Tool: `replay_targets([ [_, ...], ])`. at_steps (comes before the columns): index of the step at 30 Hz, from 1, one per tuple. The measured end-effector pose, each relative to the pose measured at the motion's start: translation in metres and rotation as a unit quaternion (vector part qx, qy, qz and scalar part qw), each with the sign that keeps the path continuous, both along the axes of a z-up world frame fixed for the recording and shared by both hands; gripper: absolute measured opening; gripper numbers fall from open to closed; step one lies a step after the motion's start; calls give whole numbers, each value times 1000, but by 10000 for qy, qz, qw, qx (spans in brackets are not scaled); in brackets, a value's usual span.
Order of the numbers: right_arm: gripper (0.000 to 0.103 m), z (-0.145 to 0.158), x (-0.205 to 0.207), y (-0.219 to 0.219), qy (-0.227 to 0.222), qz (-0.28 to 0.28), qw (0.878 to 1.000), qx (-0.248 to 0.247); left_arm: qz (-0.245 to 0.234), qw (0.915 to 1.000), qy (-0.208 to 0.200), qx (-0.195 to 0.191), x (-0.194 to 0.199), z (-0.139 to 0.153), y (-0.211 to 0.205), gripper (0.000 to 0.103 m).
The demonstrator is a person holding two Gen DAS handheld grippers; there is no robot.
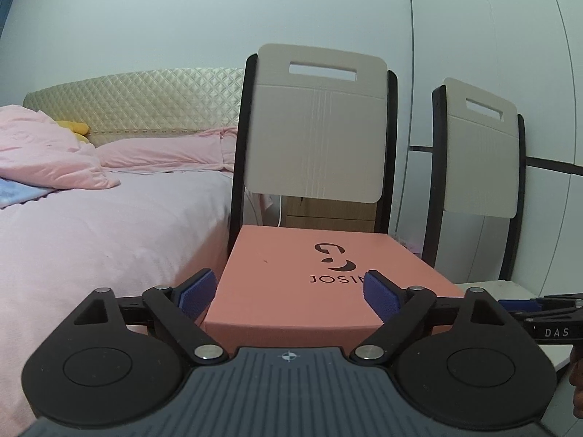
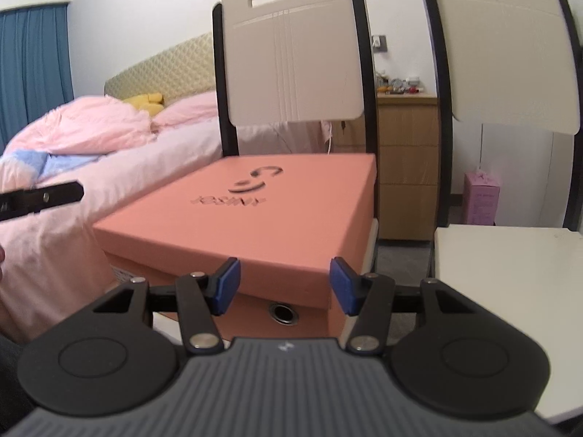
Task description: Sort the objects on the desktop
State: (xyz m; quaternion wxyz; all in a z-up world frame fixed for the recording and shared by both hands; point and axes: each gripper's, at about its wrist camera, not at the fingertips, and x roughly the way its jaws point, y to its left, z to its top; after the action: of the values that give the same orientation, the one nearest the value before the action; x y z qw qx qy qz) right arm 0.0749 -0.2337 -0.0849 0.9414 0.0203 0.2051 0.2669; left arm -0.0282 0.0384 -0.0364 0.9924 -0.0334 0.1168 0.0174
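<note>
Pink box [image 1: 320, 276] lying dead ahead of left gripper [image 1: 288, 291], jaws standing wide and empty; right gripper [image 2: 284, 286] nearer its corner, narrow, holding nothing

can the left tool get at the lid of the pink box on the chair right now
Probably yes: the left tool is open, its pads either side of the pink box lid, with nothing between them.
</note>
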Motion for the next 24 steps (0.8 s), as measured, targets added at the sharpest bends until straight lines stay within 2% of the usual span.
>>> replay_targets([
  [4,57,10,-21,4,-135,-45,9998,113,36,10000,-45,-14,-20,3,-2,96],
  [11,77,16,-59,5,-351,-319,9975,524,218,9993,-279,141,-44,4,-3,103],
  [14,79,17,-74,5,-523,-461,9956,631,264,9985,-421,221,-49,7,-3,103],
  [20,92,18,-88,11,-874,-662,9914,714,385,9977,-483,276,-48,-4,-1,103],
  [24,95,15,-87,15,-874,-626,9908,824,484,9976,-403,295,-42,-15,3,103],
])
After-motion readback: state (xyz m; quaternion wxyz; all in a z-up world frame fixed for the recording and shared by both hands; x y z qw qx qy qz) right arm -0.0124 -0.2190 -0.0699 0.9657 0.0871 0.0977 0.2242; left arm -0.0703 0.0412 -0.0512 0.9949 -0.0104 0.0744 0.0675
